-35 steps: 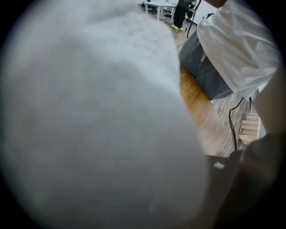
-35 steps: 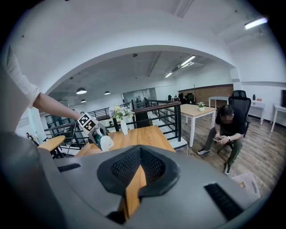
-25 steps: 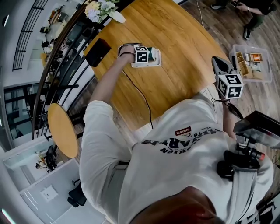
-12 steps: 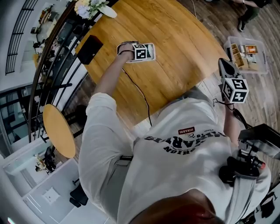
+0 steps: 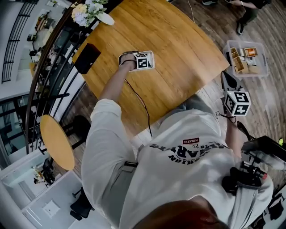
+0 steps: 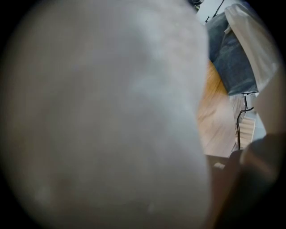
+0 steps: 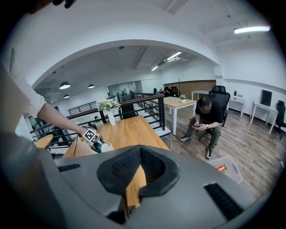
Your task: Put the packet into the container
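My left gripper (image 5: 144, 62) points steeply down over the round wooden table (image 5: 178, 40), its marker cube on top. A white packet with a green part (image 7: 102, 145) sits at its jaws, low over the tabletop. That packet (image 6: 98, 116) fills the left gripper view as a pale blur and hides the fingers; the gripper looks shut on it. My right gripper (image 5: 225, 77) hangs off the table's right edge, shut and empty, its black pads (image 7: 156, 165) meeting at the tips. Beyond it, on the floor, stands the clear plastic container (image 5: 248, 58) with several items inside.
A vase of flowers (image 5: 87, 13) and a flat black thing (image 5: 87, 58) lie at the table's far left. A black cable (image 5: 138, 96) runs off the near edge. A person (image 7: 208, 118) sits on a chair past the container. A small round table (image 5: 58, 141) stands on the left.
The left gripper has sunk toward the tabletop with the packet still at its jaws. The right gripper has drifted a little sideways beside the table's edge.
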Tool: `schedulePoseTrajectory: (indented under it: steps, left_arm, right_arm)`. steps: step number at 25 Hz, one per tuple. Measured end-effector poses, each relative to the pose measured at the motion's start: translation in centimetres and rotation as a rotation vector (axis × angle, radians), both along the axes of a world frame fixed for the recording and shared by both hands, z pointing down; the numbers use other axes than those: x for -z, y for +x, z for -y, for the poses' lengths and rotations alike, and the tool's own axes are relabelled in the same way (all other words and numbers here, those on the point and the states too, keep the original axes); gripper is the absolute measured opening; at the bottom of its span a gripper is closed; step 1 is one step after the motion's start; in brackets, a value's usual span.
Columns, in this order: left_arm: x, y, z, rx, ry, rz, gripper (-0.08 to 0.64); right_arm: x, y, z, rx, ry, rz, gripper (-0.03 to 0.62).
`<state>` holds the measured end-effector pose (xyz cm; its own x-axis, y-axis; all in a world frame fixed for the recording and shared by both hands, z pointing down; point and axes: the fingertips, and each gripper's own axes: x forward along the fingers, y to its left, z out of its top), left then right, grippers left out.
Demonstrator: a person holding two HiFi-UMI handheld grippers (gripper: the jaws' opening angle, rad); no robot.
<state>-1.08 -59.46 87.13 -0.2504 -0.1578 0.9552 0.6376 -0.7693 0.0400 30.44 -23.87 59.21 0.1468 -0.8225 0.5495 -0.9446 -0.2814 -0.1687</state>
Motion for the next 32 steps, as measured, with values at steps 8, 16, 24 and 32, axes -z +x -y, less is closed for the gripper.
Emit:
schedulePoseTrajectory:
  steps: [8,16,24,32]
  left_arm:
    - [-2.4,-0.7,-0.1,-0.007,0.008,0.003,0.304]
    - [-1.9,-1.0,-0.3,0.004,0.000,0.004,0.312]
    - [-1.5,-1.3,-0.9,0.063,-0.001,-0.013,0.351]
    - [3.1,0.2,-1.1,0.202,-0.042,-0.155,0.393]
  right_arm:
    - [-0.3,-0.6,-0.8,-0.005,-0.020,0.001,0.006]
    - [1.2,-0.3,0.4,0.013,0.007,-0.025,0.006]
    - [2.2,0.1,0.9,0.048,0.027,-0.028,0.006]
    - [3.8,0.5,3.4,0.121,0.058,-0.049,0.006]
